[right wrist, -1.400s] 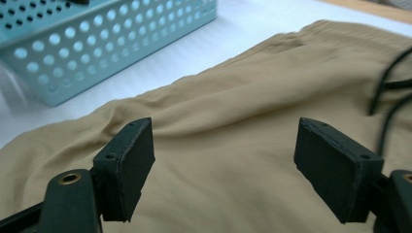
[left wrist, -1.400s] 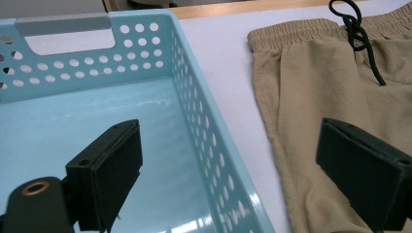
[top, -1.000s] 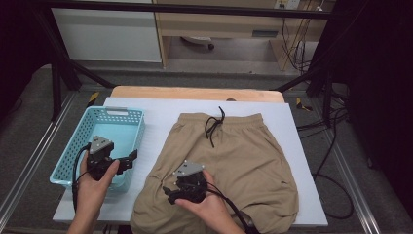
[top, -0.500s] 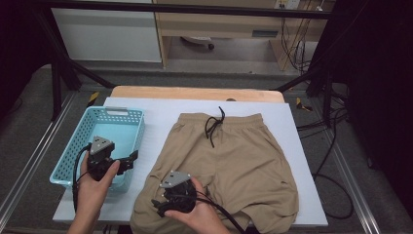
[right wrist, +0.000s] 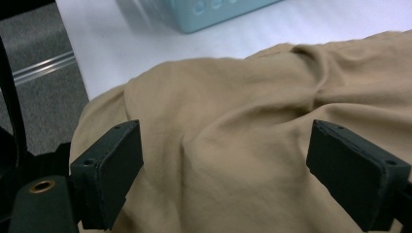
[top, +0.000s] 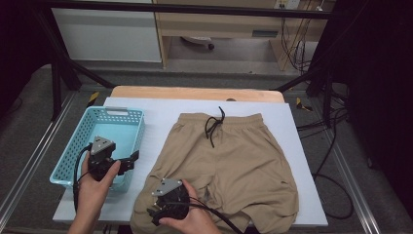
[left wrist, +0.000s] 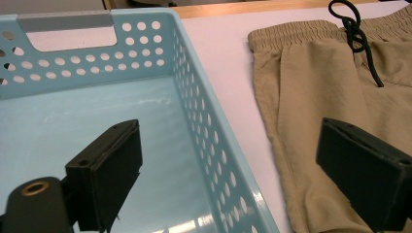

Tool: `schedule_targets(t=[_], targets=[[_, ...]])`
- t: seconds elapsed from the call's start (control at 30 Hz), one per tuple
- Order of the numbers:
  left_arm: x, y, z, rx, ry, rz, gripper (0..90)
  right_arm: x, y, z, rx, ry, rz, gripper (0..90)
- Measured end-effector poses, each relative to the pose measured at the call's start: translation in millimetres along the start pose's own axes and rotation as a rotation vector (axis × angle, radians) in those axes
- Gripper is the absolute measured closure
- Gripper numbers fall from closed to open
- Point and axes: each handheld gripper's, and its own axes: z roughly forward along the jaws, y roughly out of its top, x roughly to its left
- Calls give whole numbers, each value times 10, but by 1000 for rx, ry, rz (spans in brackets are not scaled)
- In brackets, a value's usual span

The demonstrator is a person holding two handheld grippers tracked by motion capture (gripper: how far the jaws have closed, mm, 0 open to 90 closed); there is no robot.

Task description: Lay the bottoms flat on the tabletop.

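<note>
Tan shorts (top: 229,156) lie flat on the white table (top: 160,112), waistband at the far side, black drawstring (top: 214,127) knotted on top. My right gripper (top: 155,214) hovers over the rumpled near-left leg hem (right wrist: 233,121). Its jaws have just been opening and stand wide, with the cloth below them and not pinched (right wrist: 226,145). My left gripper (top: 129,162) is held over the near right corner of the light blue basket (top: 116,111). It is open and holds nothing (left wrist: 231,145). From there the basket wall (left wrist: 194,63), shorts (left wrist: 330,97) and drawstring (left wrist: 357,34) show ahead.
A wooden strip (top: 195,92) runs along the table's far edge. Black cables (top: 336,146) trail over the floor at the right. Metal frame rails (top: 29,161) run beside the table at the left.
My right gripper has moved left and toward the table's front edge, onto the shorts' left leg hem. The left hand has stayed over the basket.
</note>
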Motion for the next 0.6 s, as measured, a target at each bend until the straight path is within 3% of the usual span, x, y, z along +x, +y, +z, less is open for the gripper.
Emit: schedule_targets(t=[0.3,0.47,0.6], targets=[[-37,9,8,-3,-12,18,100,40,-44,94,48,10,-18,123],[-51,7,17,4,-16,24,100,50,-50,103,49,19,-23,124],[-52,5,15,5,-16,25,100,77,-50,96,40,53,-5,125]])
